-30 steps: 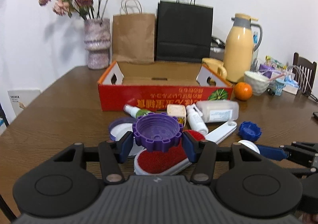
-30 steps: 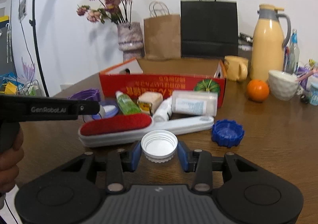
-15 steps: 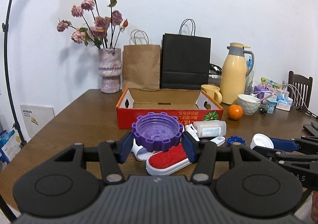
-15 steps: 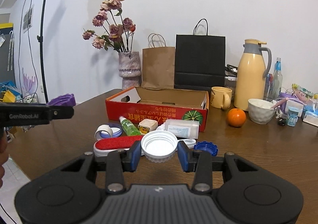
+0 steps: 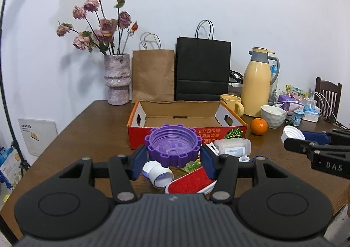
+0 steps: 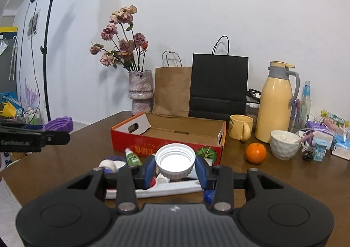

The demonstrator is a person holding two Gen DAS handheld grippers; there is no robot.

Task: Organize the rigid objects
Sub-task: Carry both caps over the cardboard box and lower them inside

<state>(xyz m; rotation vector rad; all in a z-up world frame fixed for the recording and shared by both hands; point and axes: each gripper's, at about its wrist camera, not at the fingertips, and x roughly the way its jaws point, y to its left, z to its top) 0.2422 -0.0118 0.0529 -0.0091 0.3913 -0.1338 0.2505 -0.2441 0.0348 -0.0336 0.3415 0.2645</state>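
Observation:
My left gripper (image 5: 173,155) is shut on a purple toothed lid (image 5: 174,147), held in the air in front of the open red cardboard box (image 5: 187,129). My right gripper (image 6: 175,167) is shut on a white ribbed lid (image 6: 175,160), also held up before the box (image 6: 168,135). On the table below lie a red lint brush (image 5: 192,182), a tape roll (image 5: 160,175), a white bottle (image 5: 233,147) and a green spray bottle (image 6: 132,157). The right gripper's lid shows at the right of the left wrist view (image 5: 293,134). The purple lid shows at the left of the right wrist view (image 6: 59,124).
Behind the box stand a vase of flowers (image 5: 117,80), a brown bag (image 5: 153,75), a black bag (image 5: 203,69), a yellow jug (image 5: 258,85) and a mug (image 5: 233,103). An orange (image 5: 258,126) and a white bowl (image 5: 273,115) sit to the right. A light stand (image 6: 44,50) is left.
Both grippers have risen from just above the table with their lids and moved back; the box interior now shows from above.

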